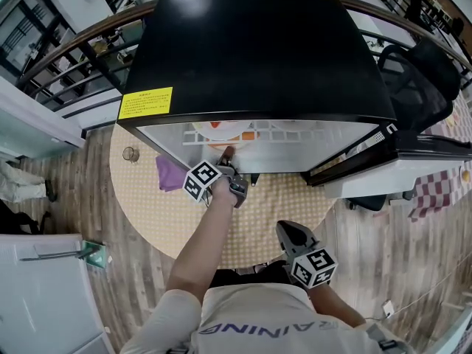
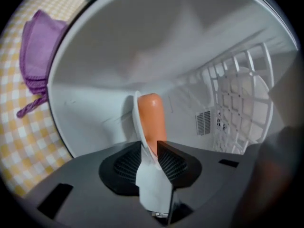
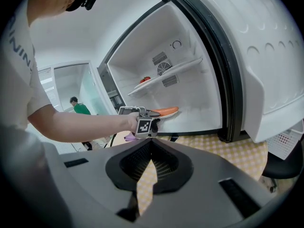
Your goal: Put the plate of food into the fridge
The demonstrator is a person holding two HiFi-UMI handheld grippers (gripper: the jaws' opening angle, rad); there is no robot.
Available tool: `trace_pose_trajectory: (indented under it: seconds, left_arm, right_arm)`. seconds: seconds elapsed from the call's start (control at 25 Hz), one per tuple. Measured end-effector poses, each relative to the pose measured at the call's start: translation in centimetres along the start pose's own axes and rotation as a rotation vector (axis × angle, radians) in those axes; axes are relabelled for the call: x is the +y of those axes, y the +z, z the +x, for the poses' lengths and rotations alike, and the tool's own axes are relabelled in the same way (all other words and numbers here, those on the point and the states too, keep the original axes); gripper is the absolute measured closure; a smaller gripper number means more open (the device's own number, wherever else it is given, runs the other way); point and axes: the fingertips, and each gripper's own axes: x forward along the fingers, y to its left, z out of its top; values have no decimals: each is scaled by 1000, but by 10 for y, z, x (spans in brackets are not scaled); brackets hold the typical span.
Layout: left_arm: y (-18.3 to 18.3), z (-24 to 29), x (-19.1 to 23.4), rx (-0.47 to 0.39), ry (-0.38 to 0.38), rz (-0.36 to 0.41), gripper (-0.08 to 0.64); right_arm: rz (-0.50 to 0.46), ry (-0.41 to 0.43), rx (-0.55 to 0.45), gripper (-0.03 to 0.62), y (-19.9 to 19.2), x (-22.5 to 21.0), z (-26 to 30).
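Observation:
A white plate [image 2: 140, 127] with a long orange piece of food [image 2: 152, 120] on it lies on the white floor inside the open fridge [image 1: 251, 43]. My left gripper [image 2: 151, 148] reaches into the fridge. Its jaws stand slightly apart with the plate's rim between them, and I see no pad pressing on it. The right gripper view shows the same plate [image 3: 164, 112] just ahead of the left gripper [image 3: 142, 122], low in the fridge. My right gripper [image 3: 151, 148] hangs back over the table, shut and with nothing in it. The head view has it [image 1: 291, 234] near my body.
The fridge stands on a round table [image 1: 147, 212] with a yellow checked cloth. Its door [image 1: 398, 157] is swung open to the right. A purple cloth [image 1: 171, 174] lies left of the fridge. A shelf [image 3: 166, 75] above the plate carries something red [image 3: 145, 80]. An office chair [image 1: 413, 80] stands behind.

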Motion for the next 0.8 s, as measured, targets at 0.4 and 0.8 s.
trace_pose_trajectory:
  seconds: [0.4,0.8]
  left_arm:
    - [-32,-4,-15,247,83,575,357]
    - [-44,-32,11,380,285,815,359]
  right_arm:
    - [3,12,2,572,-1,2,-2]
    - [3,20,-12,572,-2,3,-6]
